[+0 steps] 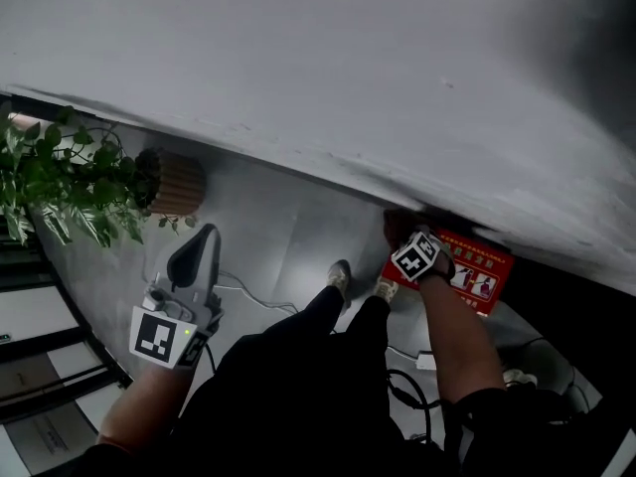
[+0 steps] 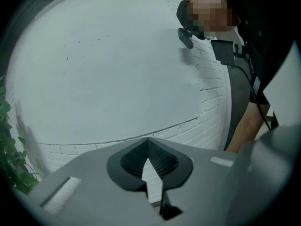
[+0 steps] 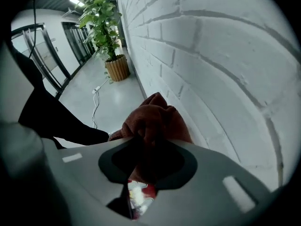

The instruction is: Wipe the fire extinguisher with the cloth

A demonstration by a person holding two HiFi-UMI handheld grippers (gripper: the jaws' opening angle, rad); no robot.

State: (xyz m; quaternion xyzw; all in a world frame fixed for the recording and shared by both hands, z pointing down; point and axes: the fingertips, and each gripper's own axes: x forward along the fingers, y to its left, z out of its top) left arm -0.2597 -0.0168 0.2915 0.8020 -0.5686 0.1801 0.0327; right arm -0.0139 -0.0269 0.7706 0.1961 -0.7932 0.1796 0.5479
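A leafy plant (image 1: 60,182) stood far left in its ribbed pot (image 1: 177,182), close to the white brick wall (image 1: 348,58). Next along, the left gripper (image 1: 202,238) hung over the grey floor (image 1: 268,227), aimed at the wall, its jaws closed tip to tip with nothing between them. A thin white cable (image 1: 253,291) trailed across the floor just beside it. Further right, the right gripper (image 1: 405,235) pointed steeply down at the foot of the wall, jaws clamped on a bunched reddish-brown cloth (image 3: 153,117). The cloth sat at the left end of the red fire extinguisher box (image 1: 475,271), which stood against the wall's base.
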